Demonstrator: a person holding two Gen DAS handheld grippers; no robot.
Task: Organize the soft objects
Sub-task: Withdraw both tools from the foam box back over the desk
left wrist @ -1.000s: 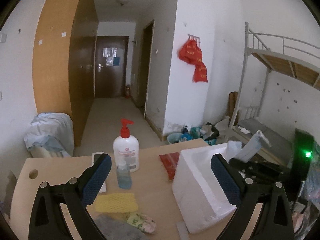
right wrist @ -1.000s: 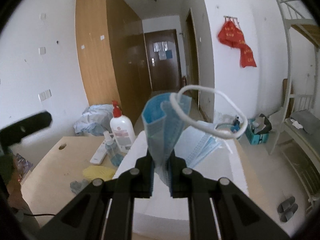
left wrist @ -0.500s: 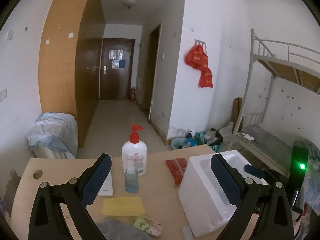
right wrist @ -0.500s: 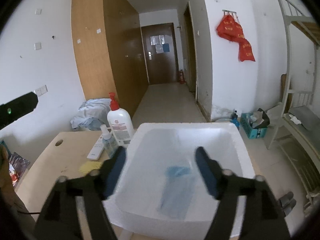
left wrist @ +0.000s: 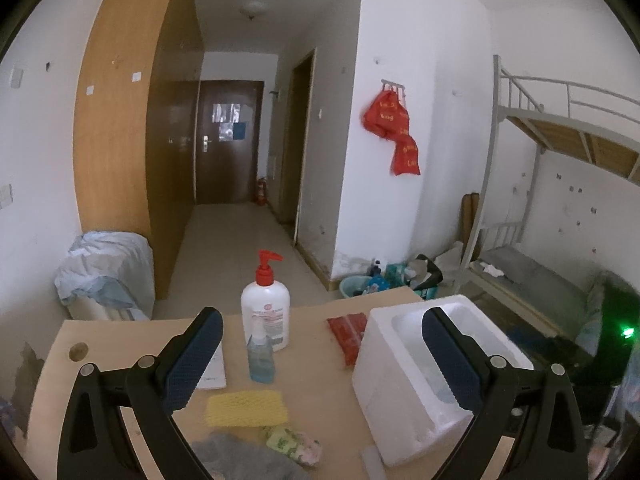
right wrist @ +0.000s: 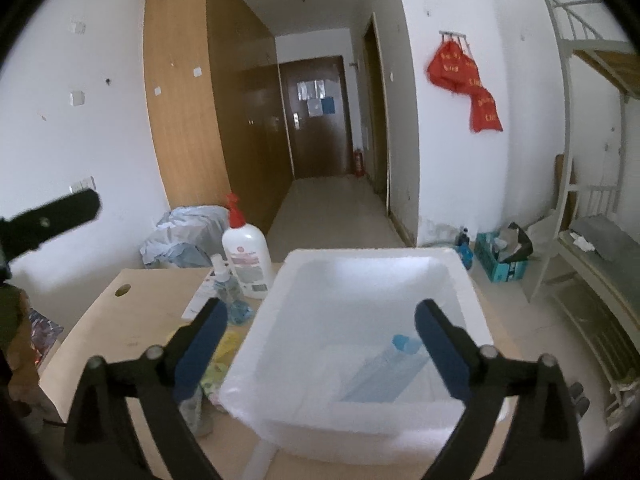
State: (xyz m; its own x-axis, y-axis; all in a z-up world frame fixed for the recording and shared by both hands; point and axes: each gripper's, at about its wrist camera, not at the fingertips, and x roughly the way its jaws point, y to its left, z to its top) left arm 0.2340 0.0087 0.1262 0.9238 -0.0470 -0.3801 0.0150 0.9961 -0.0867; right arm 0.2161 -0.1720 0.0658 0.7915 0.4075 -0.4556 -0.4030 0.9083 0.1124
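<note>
Face mask (right wrist: 384, 376), blue and folded, lay on the floor of the white foam box (right wrist: 372, 258), released; our right gripper (right wrist: 320, 336) hung above it, jaws opening wide with nothing between them. Our left gripper (left wrist: 320, 344) likewise stood apart and empty over the tabletop (left wrist: 312, 360). That drop finished one item; the yellow cloth (left wrist: 246, 408), grey cloth (left wrist: 244, 456) and floral pouch (left wrist: 294, 444) remained outside.

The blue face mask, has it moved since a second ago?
Yes. The blue face mask dropped from the opening right gripper into the white foam box.
</note>
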